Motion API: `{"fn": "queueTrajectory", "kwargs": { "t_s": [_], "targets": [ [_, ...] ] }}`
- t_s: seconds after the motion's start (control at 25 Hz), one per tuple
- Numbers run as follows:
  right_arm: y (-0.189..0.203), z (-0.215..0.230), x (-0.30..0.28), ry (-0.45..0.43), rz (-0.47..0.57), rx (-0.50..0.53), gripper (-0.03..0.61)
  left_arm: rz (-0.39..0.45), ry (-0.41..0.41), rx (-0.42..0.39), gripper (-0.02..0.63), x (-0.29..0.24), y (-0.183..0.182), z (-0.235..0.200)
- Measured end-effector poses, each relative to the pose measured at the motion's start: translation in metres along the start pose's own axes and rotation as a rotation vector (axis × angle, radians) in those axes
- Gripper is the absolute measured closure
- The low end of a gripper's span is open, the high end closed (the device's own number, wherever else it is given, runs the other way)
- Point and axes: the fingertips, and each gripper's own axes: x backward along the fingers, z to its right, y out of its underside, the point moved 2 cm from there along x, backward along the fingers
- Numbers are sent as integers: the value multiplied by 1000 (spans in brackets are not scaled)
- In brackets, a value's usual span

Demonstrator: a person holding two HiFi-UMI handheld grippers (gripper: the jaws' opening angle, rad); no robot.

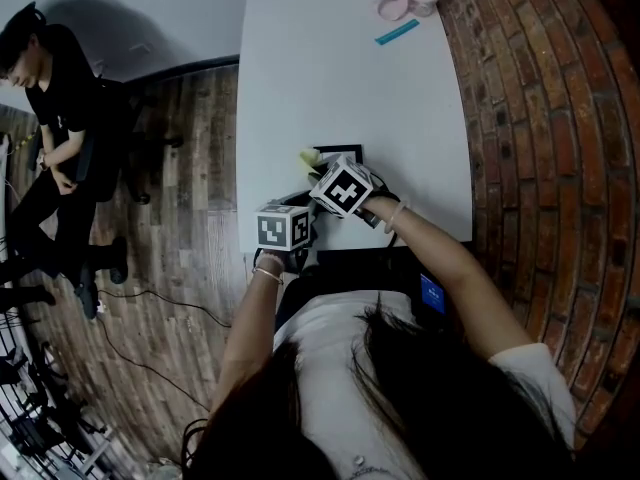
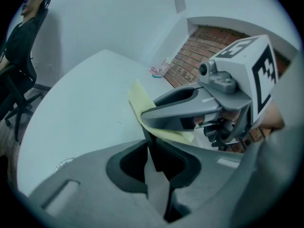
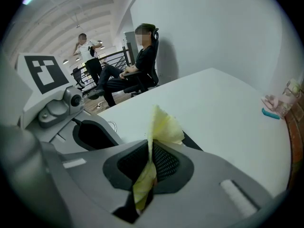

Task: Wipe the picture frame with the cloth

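The right gripper (image 3: 147, 167) has its jaws pressed together on a yellow cloth (image 3: 164, 127) — the fabric runs up through the narrow slot between them and fans out in a crumpled tuft above the tips. The left gripper (image 2: 154, 163) is likewise clamped, its jaws pinching the dark edge of the picture frame (image 2: 153, 148), which rises as a thin black slab between them. In the left gripper view the other tool crosses the right half of the frame just beyond that edge, the cloth lying under its jaw. From the head view both marker cubes sit close together near the bottom edge of the white table (image 1: 340, 68), at the centre of the picture; the frame's black border shows just above them, with a scrap of yellow at its left corner. Far off at the top of the table lie a pink object (image 1: 395, 0) and a teal strip (image 1: 397, 32). A brick wall (image 1: 540, 118) fills the right side — a wooden floor (image 1: 190, 168) the left, where a seated person in black (image 1: 60, 78) occupies the upper left.
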Motion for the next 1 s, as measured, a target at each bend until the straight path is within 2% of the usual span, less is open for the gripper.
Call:
{"fn": "queueTrajectory", "kwargs": {
  "t_s": [1.0],
  "targets": [
    [-19,39,-6,83,35,-47,548,-16,9,17,557,-1,1,-2]
  ]
}}
